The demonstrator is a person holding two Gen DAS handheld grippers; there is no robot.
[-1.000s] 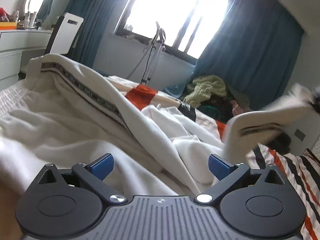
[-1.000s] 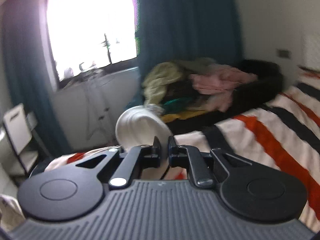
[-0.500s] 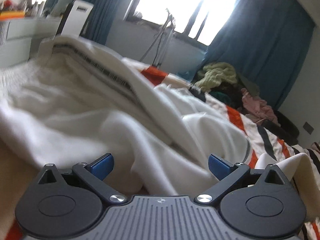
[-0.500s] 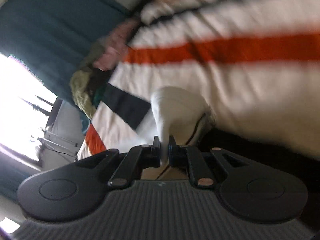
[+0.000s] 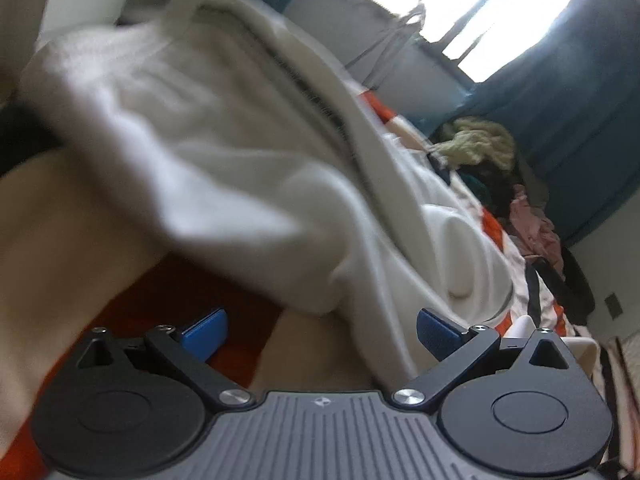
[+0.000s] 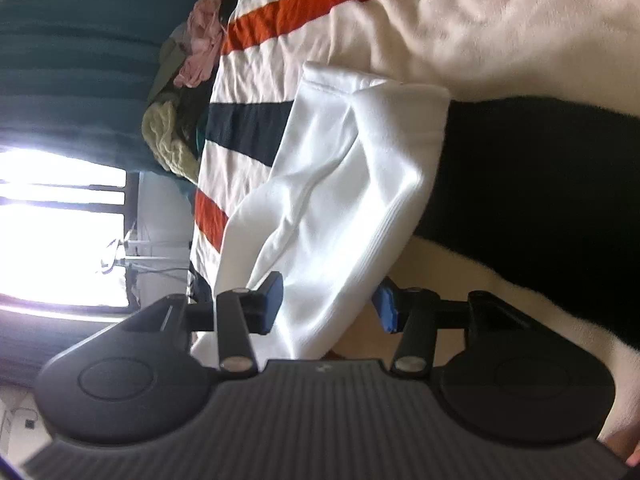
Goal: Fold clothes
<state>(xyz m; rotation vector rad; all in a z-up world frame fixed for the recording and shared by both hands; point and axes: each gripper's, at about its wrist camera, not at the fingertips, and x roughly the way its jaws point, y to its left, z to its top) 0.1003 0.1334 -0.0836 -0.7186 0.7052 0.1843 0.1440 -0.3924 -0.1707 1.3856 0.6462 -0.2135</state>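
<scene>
A white garment (image 5: pixel 240 168) with a dark printed stripe lies crumpled on the striped bed cover (image 5: pixel 516 256), blurred in the left wrist view. My left gripper (image 5: pixel 320 332) is open, low over the bed at the garment's near edge, holding nothing. In the right wrist view a white sleeve or leg end (image 6: pixel 340 184) of the garment lies flat on the striped cover (image 6: pixel 280 12). My right gripper (image 6: pixel 328 304) is open, rolled sideways, with the white cloth lying loose between its blue pads.
A pile of other clothes (image 5: pixel 480 148), yellow-green and pink, lies at the far end of the bed (image 6: pixel 172 136). Blue curtains (image 5: pixel 580 100) and a bright window (image 5: pixel 480 8) stand behind. A dark band (image 6: pixel 540 184) crosses the cover at the right.
My right gripper has opened and let go of the white cloth, which now lies on the bed. My left gripper has tilted and moved lower toward the garment's edge.
</scene>
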